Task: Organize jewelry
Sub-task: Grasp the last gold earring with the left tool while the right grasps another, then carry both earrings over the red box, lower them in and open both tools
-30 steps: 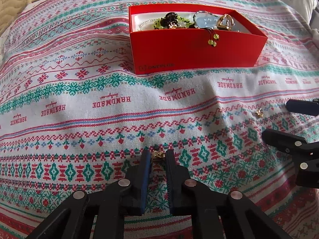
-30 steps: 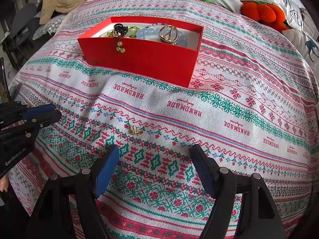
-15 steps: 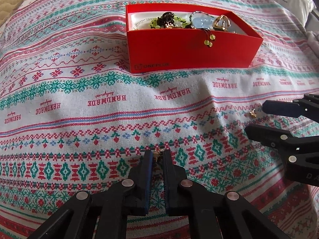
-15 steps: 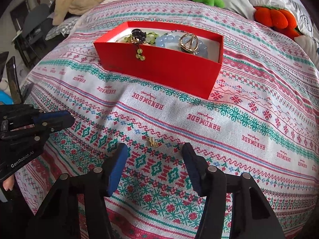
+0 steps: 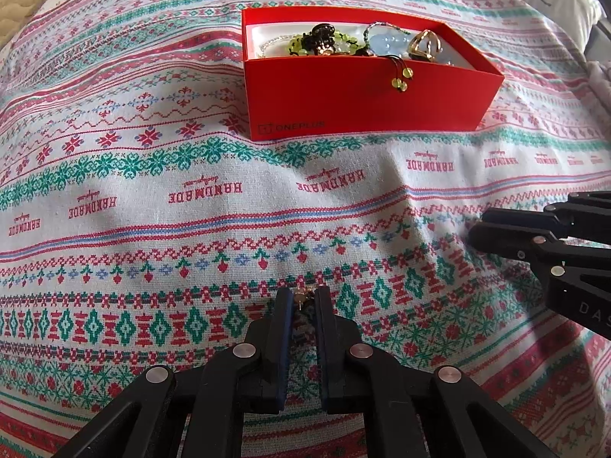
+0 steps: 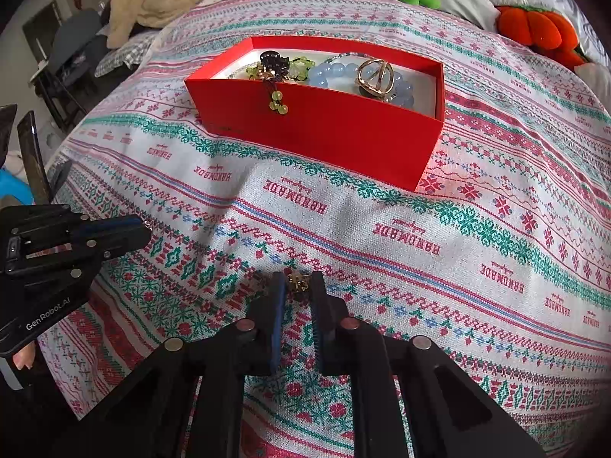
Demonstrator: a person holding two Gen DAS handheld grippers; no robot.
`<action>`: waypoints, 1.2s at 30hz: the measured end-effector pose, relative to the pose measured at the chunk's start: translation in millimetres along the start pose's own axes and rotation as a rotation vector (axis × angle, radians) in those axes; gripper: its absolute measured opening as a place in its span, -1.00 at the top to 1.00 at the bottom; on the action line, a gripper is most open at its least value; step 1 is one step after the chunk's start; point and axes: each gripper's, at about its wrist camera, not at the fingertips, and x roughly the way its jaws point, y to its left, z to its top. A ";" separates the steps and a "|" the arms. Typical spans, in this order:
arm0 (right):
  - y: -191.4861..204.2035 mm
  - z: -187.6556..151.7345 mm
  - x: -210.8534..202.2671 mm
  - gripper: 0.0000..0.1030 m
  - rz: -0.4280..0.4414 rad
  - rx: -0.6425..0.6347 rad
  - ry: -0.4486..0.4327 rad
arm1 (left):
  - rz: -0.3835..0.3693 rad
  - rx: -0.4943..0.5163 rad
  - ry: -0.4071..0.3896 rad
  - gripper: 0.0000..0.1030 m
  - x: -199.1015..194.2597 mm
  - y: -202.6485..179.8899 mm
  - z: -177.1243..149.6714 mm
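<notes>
Earrings: we pinch one earring (image 5: 301, 294) in the left tongs (image 5: 302, 297); right tongs (image 6: 298, 286) closing on another earring (image 6: 297, 281) near the bed's (image 6: 382, 229) front edge. Next, we judge, lift both into the red box (image 6: 317, 129).

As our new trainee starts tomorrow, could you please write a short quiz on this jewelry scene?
1. Which colour are the beads hanging over the box's front wall? A green, B blue, C red.
2. True or false: the box is empty.
3. What lies between the right gripper's fingertips?
Key: 1 A. 2 False. 3 A small gold earring; the jaws are closing on it.
</notes>
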 end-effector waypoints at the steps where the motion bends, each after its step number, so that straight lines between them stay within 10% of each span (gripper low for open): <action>1: 0.4 -0.1 -0.2 0.77 -0.003 -0.002 0.000 | -0.003 0.006 0.002 0.66 -0.4 -0.4 -0.6; 36: 1.0 9.6 -27.0 0.78 -0.054 -0.001 -0.032 | -0.019 0.021 -0.033 0.88 -14.5 -8.9 19.8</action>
